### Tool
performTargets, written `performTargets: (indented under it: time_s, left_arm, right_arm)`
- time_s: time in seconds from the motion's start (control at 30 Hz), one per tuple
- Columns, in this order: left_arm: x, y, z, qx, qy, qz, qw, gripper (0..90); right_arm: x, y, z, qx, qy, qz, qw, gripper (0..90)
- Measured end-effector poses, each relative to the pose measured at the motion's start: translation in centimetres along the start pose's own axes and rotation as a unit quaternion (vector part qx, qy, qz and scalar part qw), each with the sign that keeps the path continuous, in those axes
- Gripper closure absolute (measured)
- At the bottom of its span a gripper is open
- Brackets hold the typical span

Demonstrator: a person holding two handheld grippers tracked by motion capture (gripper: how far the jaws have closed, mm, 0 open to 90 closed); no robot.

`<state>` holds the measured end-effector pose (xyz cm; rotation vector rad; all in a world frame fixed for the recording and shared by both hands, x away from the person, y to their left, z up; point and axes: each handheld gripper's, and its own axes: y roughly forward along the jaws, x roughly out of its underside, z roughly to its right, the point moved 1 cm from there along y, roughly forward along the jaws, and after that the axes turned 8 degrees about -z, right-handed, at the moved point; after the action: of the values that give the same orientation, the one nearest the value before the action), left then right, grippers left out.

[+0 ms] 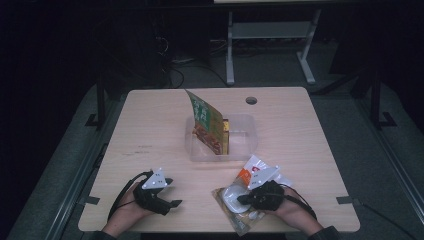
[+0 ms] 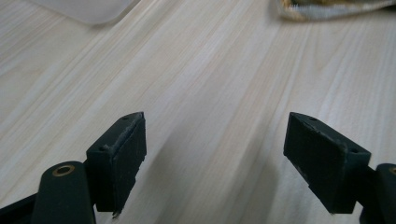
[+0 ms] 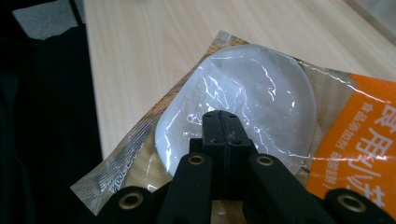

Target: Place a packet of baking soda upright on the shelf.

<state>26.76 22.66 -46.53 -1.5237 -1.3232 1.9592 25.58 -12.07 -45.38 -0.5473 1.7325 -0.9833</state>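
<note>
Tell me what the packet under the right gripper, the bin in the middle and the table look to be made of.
Packet: thin glossy plastic film, going by its creases and sharp glints, with a clear window over something round and white and an orange printed part.
Bin: translucent, slightly frosted plastic; the table shows through its walls.
Table: pale wood-grain top with a matt finish, probably laminate; the grain lines run evenly.

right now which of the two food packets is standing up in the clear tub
The green packet: it stands tilted on edge inside the clear tub. The orange and white packet lies flat on the table near the front edge.
</note>
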Motion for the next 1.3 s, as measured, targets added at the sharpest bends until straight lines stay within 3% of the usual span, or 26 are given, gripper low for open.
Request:
performTargets:
  time_s: [0.1, 0.13, 0.2, 0.27, 0.6, 0.77, 0.9, 1.1, 1.3]
  left_arm:
    - [-0.3, 0.0, 0.3, 0.013, -0.008, 0.011, 0.9998, 21.8]
    - [-0.4, 0.0, 0.2, 0.015, -0.003, 0.011, 0.9998, 21.9]
    - [-0.7, 0.0, 0.4, 0.02, -0.003, 0.013, 0.9997, 21.9]
    - [-1.0, 0.1, 0.7, 0.023, -0.003, 0.018, 0.9996, 21.9]
    - [-2.6, 0.3, 1.3, 0.04, -0.004, 0.041, 0.9984, 22.5]
    - [-3.8, 0.8, 1.9, 0.05, -0.014, 0.049, 0.9975, 23.2]
    - [-4.7, 1.5, 2.5, 0.054, -0.013, 0.044, 0.9975, 23.5]
    - [-6.3, 3.0, 2.9, 0.079, -0.032, 0.048, 0.9952, 25.9]
    - [-7.7, 5.3, 3.4, 0.107, -0.031, 0.034, 0.9932, 28.8]
  right_arm:
    - [-0.5, 0.5, -0.7, -0.009, -0.012, 0.001, 0.9999, 90.0]
    - [-0.7, 0.7, -0.8, -0.009, -0.028, -0.001, 0.9996, 90.0]
    - [-1.1, 1.1, -1.4, -0.016, -0.028, -0.001, 0.9995, 90.0]
    - [-1.7, 1.6, -1.7, -0.019, -0.046, 0.0, 0.9987, 90.0]
    - [-3.7, 3.1, -2.6, -0.007, -0.069, 0.003, 0.9976, 90.0]
    - [-3.1, 1.9, -2.2, 0.001, -0.036, 0.022, 0.9991, 87.0]
    - [-2.2, 0.2, -1.4, 0.02, 0.001, 0.047, 0.9987, 78.3]
    - [-0.9, -1.9, 0.0, 0.054, 0.041, 0.075, 0.9949, 63.3]
    - [0.3, -3.5, 1.1, 0.072, 0.073, 0.095, 0.9902, 50.6]
